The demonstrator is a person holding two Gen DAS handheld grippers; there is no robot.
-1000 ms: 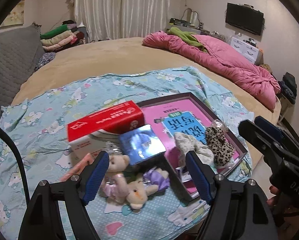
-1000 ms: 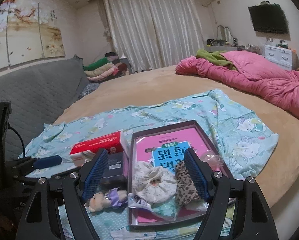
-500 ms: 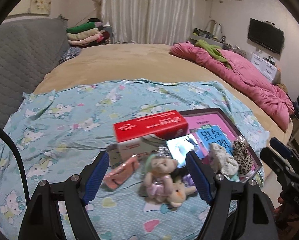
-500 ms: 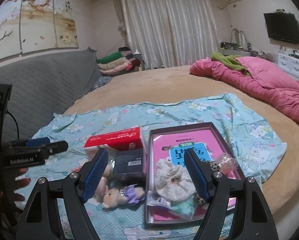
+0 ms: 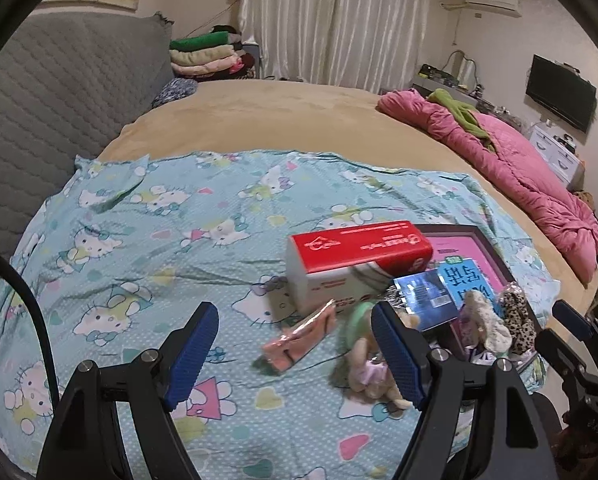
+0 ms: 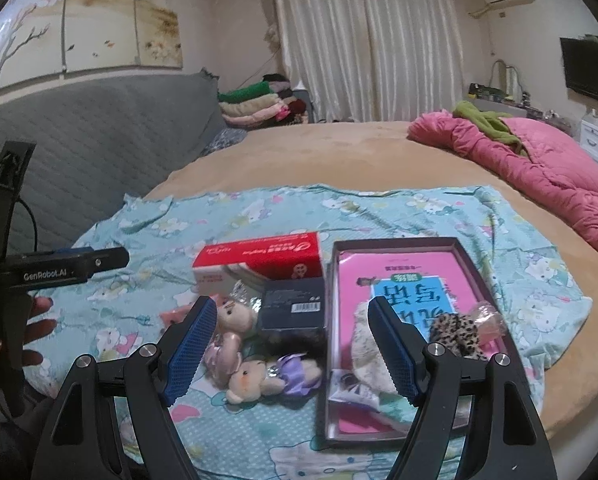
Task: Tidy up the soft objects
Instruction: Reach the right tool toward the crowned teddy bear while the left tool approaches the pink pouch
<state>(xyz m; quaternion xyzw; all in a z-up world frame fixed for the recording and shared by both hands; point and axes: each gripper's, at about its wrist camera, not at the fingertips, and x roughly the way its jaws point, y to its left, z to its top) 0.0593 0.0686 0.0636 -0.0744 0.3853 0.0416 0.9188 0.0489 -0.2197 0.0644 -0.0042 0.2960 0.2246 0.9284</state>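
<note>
The left gripper [image 5: 295, 354] hangs with its jaws apart and nothing between them over the blue cartoon-print sheet [image 5: 147, 248], well in front of the red and white box [image 5: 351, 264]. Just in front of that box lie a pink packet [image 5: 299, 340] and 1 blurred plush doll [image 5: 369, 368]. To the box's right sits a dark-rimmed tray [image 5: 487, 244] holding a pink book [image 5: 465, 276], a cream scrunchie [image 5: 485, 320] and a leopard-print scrunchie [image 5: 517, 314].

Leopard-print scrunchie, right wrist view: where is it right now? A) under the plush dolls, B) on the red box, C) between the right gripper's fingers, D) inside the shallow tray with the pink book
D: the leopard-print scrunchie lies in the tray on the pink book, no gripper touching it.
</note>
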